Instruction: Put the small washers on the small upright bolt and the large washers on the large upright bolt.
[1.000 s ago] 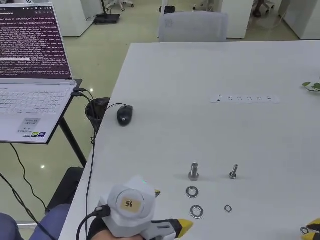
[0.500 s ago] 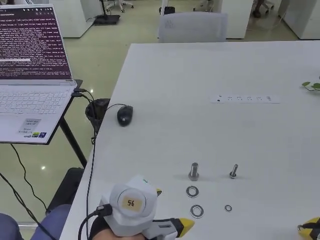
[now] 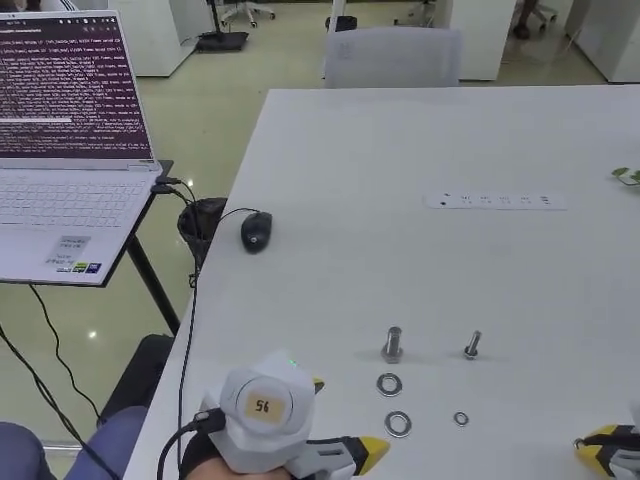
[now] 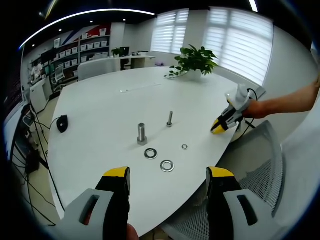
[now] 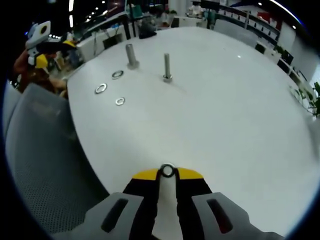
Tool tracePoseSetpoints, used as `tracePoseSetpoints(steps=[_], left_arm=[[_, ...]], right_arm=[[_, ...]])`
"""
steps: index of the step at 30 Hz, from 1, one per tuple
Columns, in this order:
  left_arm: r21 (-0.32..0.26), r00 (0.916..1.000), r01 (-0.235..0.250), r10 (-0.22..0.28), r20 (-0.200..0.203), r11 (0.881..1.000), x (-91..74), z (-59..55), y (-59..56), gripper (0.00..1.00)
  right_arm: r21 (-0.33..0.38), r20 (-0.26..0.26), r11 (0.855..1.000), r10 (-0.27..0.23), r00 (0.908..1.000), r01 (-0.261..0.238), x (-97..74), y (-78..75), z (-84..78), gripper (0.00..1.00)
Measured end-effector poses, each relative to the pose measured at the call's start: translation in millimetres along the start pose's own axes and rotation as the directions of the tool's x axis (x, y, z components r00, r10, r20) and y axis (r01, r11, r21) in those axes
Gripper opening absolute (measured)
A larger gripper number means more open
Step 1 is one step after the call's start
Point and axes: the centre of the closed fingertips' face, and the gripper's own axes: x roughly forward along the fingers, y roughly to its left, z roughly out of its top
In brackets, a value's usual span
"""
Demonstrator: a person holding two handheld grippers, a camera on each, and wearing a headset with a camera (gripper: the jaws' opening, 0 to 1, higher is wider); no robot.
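Left gripper [image 4: 169, 174]: the jaws are held wide apart with nothing between them. It is positioned at the near edge of the white table [image 3: 420, 150] and pointed toward the bolts.

Right gripper [image 5: 167, 176]: the jaws are pressed together, and a small washer [image 5: 167, 171] is pinched at the yellow tips. It is held by the near table edge, well apart from both bolts.

Large upright bolt [image 3: 392, 345] and small upright bolt [image 3: 473, 346]: both are seen standing head-down on the table, side by side, with the large one to the left in the head view.

A large washer [image 3: 389, 384] is laid flat just in front of the large bolt, not touching it. A second large washer [image 3: 398, 423] is laid flat nearer the person, apart from the first. A loose small washer [image 3: 461, 419] is laid flat in front of the small bolt, apart from it.

Farther back, a mouse [image 3: 256, 232] and a power strip [image 3: 495, 201] are noted on the table. An open laptop [image 3: 60, 150] is noted on a stand to the left.
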Motion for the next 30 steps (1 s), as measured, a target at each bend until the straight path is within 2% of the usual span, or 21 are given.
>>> tracePoseSetpoints(steps=[6, 11, 16, 20, 25, 30], left_arm=[[-0.006, 1.0, -0.008, 0.008, 0.003, 1.0, -2.0, -0.8, 2.0, 0.61], [-0.009, 1.0, -0.009, 0.009, 0.003, 1.0, -2.4, -1.8, 1.8, 0.61], [-0.01, 1.0, -0.007, 0.007, 0.006, 1.0, -1.8, -1.5, 1.5, 0.61], [-0.01, 0.9999, -0.009, 0.009, 0.008, 1.0, -2.4, -0.9, 2.0, 0.61], [-0.016, 0.9998, -0.016, 0.016, 0.012, 1.0, -3.9, -0.9, 4.4, 0.61], [-0.027, 0.9995, -0.027, 0.028, 0.016, 0.999, -6.1, -2.5, 8.0, 0.61]], right_arm=[[-0.004, 0.022, 1.0, 0.0, 0.9998, 0.0, 7.9, -10.0, 12.0, 0.13], [-0.003, 0.055, 1.0, -0.01, 0.9984, 0.01, 8.7, -15.8, 33.4, 0.13], [-0.037, 0.097, 0.999, -0.02, 0.9951, 0.024, 6.6, -19.7, 69.0, 0.13], [-0.074, 0.14, 0.997, -0.017, 0.9901, 0.027, 5.8, -21.4, 104.9, 0.13], [-0.153, 0.15, 0.988, 0.007, 0.9887, 0.016, 11.7, -18.9, 138.0, 0.13], [-0.226, 0.135, 0.974, 0.033, 0.9903, -0.002, 17.5, -14.9, 160.2, 0.13]])
